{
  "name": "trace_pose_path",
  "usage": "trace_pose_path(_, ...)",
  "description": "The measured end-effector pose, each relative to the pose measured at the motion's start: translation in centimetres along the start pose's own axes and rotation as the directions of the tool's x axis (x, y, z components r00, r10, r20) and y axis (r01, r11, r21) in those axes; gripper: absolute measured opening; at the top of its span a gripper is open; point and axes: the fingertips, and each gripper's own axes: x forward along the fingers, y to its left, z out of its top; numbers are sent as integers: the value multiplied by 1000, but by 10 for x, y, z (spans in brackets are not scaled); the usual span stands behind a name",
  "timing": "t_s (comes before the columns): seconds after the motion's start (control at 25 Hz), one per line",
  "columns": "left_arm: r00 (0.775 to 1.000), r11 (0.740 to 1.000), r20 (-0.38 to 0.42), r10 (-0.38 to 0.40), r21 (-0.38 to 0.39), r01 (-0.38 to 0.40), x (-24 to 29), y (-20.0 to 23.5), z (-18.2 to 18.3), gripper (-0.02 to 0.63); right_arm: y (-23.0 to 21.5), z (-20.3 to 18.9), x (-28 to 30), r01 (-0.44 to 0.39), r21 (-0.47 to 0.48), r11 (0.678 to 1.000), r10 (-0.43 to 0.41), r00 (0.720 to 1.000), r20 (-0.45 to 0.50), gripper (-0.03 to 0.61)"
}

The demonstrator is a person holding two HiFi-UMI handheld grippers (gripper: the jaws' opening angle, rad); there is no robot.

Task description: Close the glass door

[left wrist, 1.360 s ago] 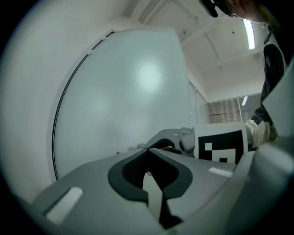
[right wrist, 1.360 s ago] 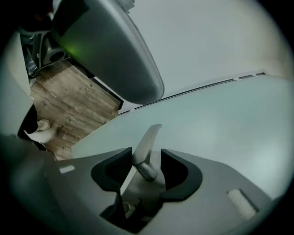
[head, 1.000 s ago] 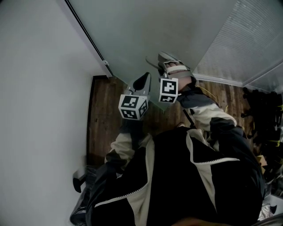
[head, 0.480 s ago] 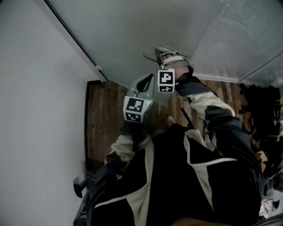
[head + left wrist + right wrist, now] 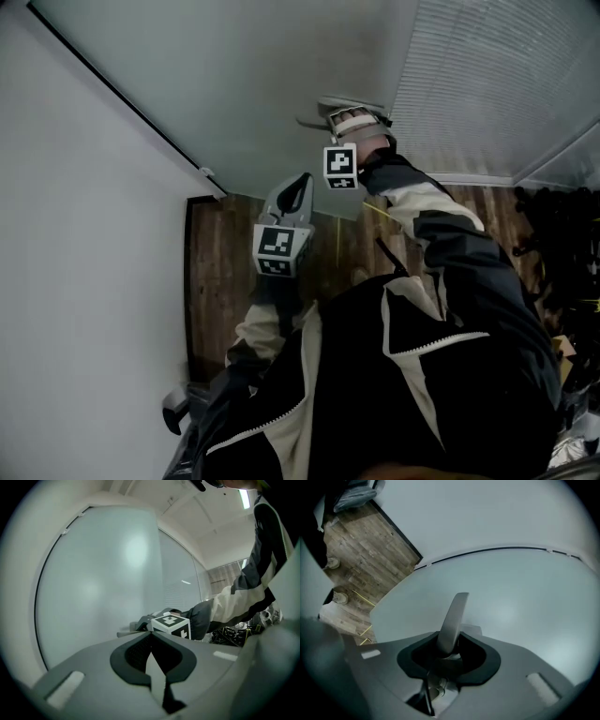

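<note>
The frosted glass door [image 5: 244,84] fills the top of the head view, and its dark edge strip [image 5: 122,103] runs against the white wall. My right gripper [image 5: 349,114] is stretched out to the door's metal lever handle [image 5: 337,103]. In the right gripper view that handle [image 5: 452,618] stands between the jaws, which are closing tighter on it, with the glass [image 5: 511,597] right behind. My left gripper [image 5: 300,183] hangs lower and nearer, short of the glass, shut and holding nothing. In the left gripper view its jaws meet at the tip [image 5: 151,633].
A white wall [image 5: 84,281] runs down the left. Dark wooden floor [image 5: 225,272] shows below the door. A ribbed glass panel [image 5: 487,84] stands to the right of the door. Dark clutter [image 5: 562,253] lies at the right edge, a black object [image 5: 178,408] at the lower left.
Both grippers have moved up the picture toward the door, the right one still on the handle. The door's dark edge has shifted to the left against the wall.
</note>
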Motion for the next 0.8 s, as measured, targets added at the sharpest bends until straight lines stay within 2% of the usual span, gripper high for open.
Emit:
trace_pose_path(0.12,1000,1000,-13,3,2,-3,26,-5,3,4,-11,-18,31,12,-11,1000,-12,1000,-6,126)
trace_pose_path(0.36,999,995,-10,49,-84,-50,58,5,9,5,-30,-42,85,6,7,1000,-6,1000,-28,126)
trace_pose_path(0.6,994,992,-34,103,-64,-105,74,6,11,4,-49,-63,132,5,65,998,-3,1000,-31,117)
trace_pose_path(0.8,986,985,-61,157,-60,-161,79,18,4,5,-61,-79,163,17,50,999,-15,999,-41,112)
